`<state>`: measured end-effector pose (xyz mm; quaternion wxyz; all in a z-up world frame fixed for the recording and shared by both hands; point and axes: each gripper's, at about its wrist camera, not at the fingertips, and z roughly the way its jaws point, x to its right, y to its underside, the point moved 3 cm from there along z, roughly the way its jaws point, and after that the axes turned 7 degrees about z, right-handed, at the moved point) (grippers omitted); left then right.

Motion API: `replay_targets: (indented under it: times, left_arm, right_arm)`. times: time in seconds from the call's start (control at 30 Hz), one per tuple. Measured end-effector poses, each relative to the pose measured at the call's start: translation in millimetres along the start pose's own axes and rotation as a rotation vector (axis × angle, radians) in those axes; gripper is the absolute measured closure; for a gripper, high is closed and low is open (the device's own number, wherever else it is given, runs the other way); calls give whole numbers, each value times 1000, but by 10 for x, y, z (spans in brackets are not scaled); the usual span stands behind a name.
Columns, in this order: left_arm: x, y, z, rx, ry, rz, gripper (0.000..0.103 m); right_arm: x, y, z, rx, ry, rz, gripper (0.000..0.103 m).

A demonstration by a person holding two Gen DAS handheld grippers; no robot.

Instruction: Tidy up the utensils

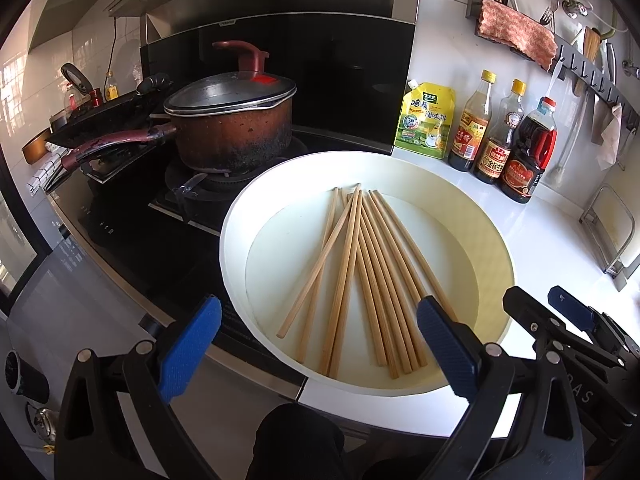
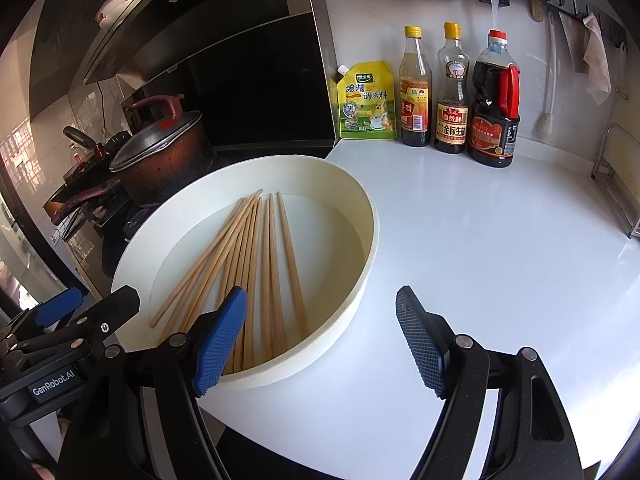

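Several wooden chopsticks [image 1: 360, 276] lie fanned out in a round white basin [image 1: 240, 216] on the white counter. They also show in the right wrist view [image 2: 256, 264], in the same basin [image 2: 368, 240]. My left gripper [image 1: 320, 344] is open and empty, hovering at the basin's near rim with its fingers astride the chopstick ends. My right gripper [image 2: 320, 336] is open and empty, at the basin's near right rim. The right gripper also shows at the right edge of the left wrist view [image 1: 568, 320].
A brown lidded pot [image 1: 236, 124] and a dark pan [image 1: 100, 120] sit on the black stove to the left. A yellow seasoning pouch [image 2: 366, 102] and three sauce bottles [image 2: 452, 92] stand at the back wall. A hook rail with a pink cloth [image 1: 516, 32] hangs above. A metal rack [image 2: 620, 176] stands at the right.
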<state>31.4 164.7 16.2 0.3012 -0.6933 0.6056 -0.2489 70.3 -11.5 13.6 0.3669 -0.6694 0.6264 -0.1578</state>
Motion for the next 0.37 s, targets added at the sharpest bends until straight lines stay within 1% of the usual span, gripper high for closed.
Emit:
replay_targets:
  times: [0.37]
  left_arm:
    - [50, 27, 14, -20, 11, 12, 6]
  right_arm:
    - [2, 27, 8, 1, 0, 6, 29]
